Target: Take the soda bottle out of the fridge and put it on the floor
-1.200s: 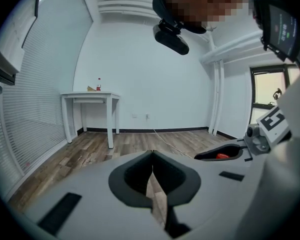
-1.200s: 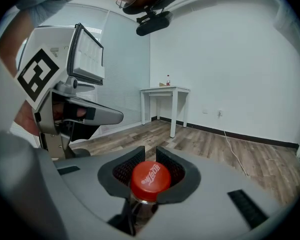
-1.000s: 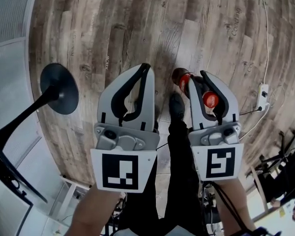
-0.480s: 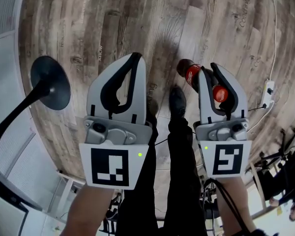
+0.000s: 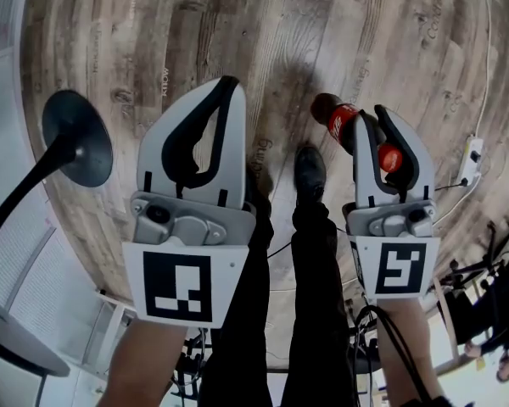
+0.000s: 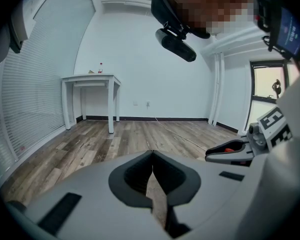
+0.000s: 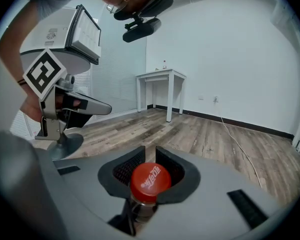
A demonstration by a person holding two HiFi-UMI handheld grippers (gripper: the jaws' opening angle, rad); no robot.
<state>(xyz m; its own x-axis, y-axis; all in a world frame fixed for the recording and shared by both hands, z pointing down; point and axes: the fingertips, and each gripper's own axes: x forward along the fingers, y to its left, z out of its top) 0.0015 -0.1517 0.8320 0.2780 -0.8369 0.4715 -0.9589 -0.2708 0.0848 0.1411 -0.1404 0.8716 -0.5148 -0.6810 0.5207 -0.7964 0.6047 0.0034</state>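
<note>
**A:** Where's the soda bottle point(image 5: 341, 120)?

**B:** In the right gripper point(image 5: 375, 114). Its jaws are clamped on the neck just under the red cap point(image 7: 150, 180). The body sticks out past the jaw tips, tilted, over the wood floor point(image 5: 195, 24).

**A:** Touching down?

**B:** Not that I can see. From the head view it hangs above the planks, beside the person's shoe point(image 5: 310, 170).

**A:** So how far along?

**B:** No fridge in any view, and the bottle is out in the open room, so I'd judge the taking-out done. What's left is to stand it on the boards and let go.

**A:** The other gripper?

**B:** The left gripper point(image 5: 229, 83) has its jaws closed together with nothing between them. It's level with the right one and apart from the bottle.

**A:** Anything in the bottle?

**B:** Cap on, dark drink showing at the far end, red label round the middle. I can't tell how full it is.

**A:** Around it?

**B:** A black round-footed stand point(image 5: 76, 138) well to the left, a power strip point(image 5: 473, 155) to the right, and a white table point(image 6: 90, 79) by the far wall.
</note>
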